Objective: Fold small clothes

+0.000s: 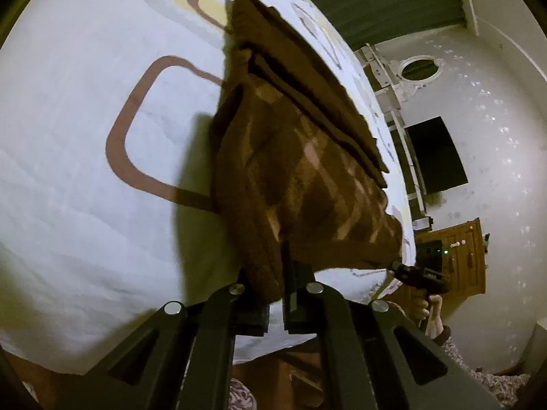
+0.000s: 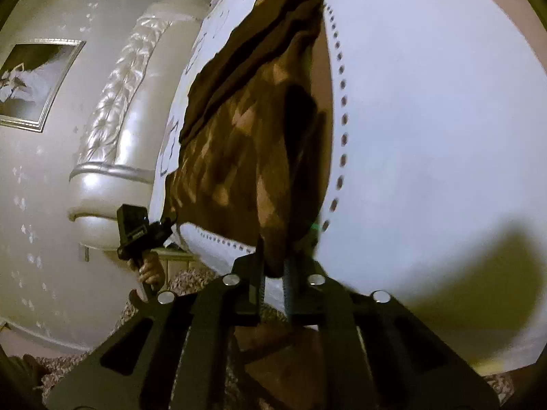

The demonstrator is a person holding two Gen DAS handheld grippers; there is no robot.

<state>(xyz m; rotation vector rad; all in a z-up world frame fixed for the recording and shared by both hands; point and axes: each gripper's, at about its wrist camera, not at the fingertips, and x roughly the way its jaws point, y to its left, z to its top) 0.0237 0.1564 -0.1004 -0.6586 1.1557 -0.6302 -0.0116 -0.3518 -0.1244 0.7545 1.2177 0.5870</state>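
A brown garment with a lighter checked pattern hangs stretched above the white bed sheet. My left gripper is shut on one near corner of it. My right gripper is shut on the other near corner of the same garment. The right gripper also shows in the left wrist view at the garment's right corner, and the left gripper shows in the right wrist view at its left corner. The far part of the garment rests on the bed in dark folds.
The sheet has brown rounded-line print and a dotted seam. A padded white headboard and a framed picture are on the left in the right wrist view. A wooden cabinet and a dark screen stand beyond the bed.
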